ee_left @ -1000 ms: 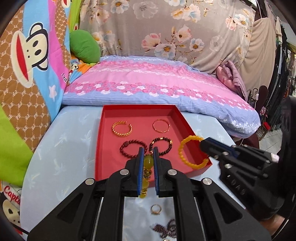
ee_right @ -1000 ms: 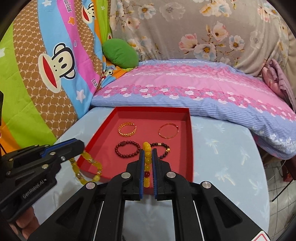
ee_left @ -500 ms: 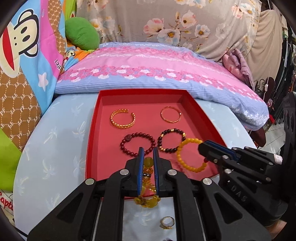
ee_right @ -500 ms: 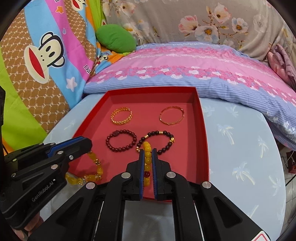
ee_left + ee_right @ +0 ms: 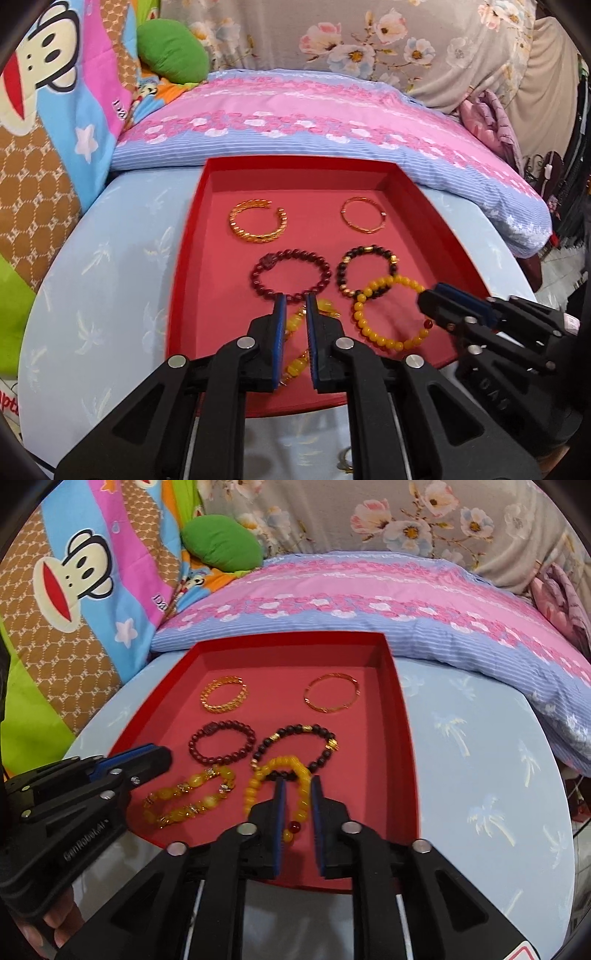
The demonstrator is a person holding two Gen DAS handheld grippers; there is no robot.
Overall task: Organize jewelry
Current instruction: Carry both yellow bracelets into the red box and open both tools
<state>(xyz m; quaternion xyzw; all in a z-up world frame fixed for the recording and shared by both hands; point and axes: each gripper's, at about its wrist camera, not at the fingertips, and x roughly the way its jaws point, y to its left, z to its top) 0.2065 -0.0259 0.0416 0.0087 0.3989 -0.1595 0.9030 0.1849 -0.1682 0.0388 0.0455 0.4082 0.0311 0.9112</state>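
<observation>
A red tray (image 5: 184,280) (image 5: 402,738) holds two gold bangles (image 5: 257,223) (image 5: 331,698), a dark red bead bracelet (image 5: 291,275) (image 5: 221,742) and a black bead bracelet (image 5: 367,269) (image 5: 295,744). My left gripper (image 5: 294,301) is open over an amber bracelet (image 5: 295,325) (image 5: 192,799) that lies on the tray floor. My right gripper (image 5: 297,784) is open over a yellow bead bracelet (image 5: 258,782) (image 5: 388,314), which lies on the tray and overlaps the black one.
The tray sits on a light blue round table (image 5: 103,295) (image 5: 480,775). A pink and blue pillow (image 5: 314,122) lies right behind it. A gold ring (image 5: 345,461) lies on the table near the front edge.
Both grippers moved forward over the tray and opened. The amber bracelet and the yellow bead bracelet dropped from the jaws onto the tray floor.
</observation>
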